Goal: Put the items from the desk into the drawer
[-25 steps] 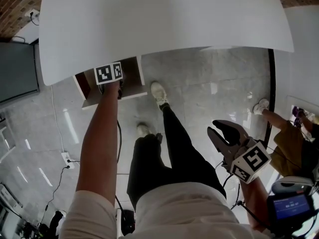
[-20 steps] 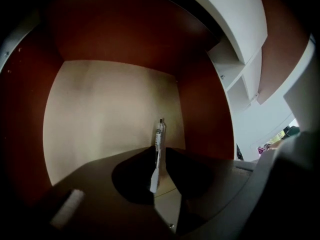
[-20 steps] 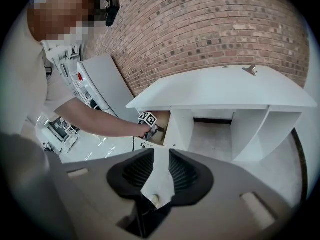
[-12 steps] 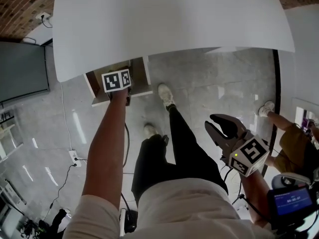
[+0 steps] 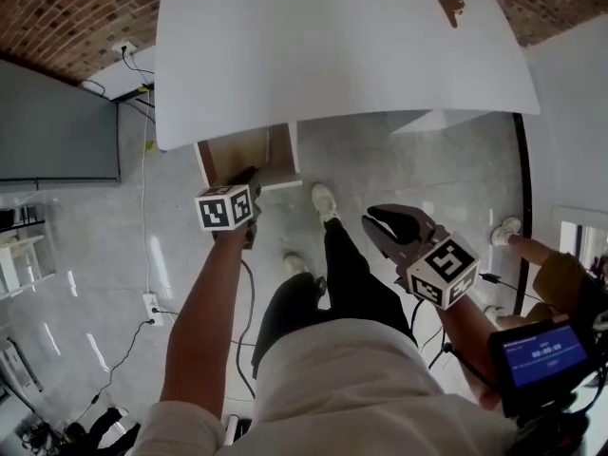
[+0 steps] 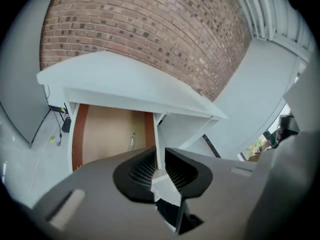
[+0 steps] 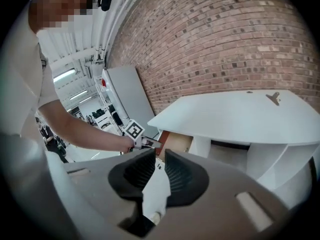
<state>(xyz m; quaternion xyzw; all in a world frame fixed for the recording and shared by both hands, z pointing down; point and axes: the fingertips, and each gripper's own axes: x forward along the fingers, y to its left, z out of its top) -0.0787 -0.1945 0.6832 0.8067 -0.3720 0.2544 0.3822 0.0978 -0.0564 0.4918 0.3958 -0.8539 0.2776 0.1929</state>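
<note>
A small brown clip-like item (image 5: 447, 5) lies on the far right of the white desk (image 5: 332, 55); it also shows as the brown item (image 7: 273, 98) in the right gripper view. Below the desk's left end the wooden drawer (image 5: 242, 152) stands open. A slim pen-like item (image 6: 133, 140) lies inside the drawer (image 6: 107, 134). My left gripper (image 5: 249, 175) hangs just in front of the drawer, jaws shut and empty (image 6: 159, 156). My right gripper (image 5: 373, 220) floats over the floor at the right, well short of the desk, also shut with nothing held (image 7: 160, 156).
A brick wall (image 5: 76, 17) runs behind the desk and a dark screen (image 5: 52, 126) stands at the left. Cables and a power strip (image 5: 152, 307) lie on the grey floor. The person's legs and shoes (image 5: 323, 200) are below the desk edge. A second person (image 5: 551, 264) sits at the right.
My left gripper has drawn back out of the drawer toward me. The right gripper has shifted left. The head view has tilted up, bringing the brown item on the desk into sight.
</note>
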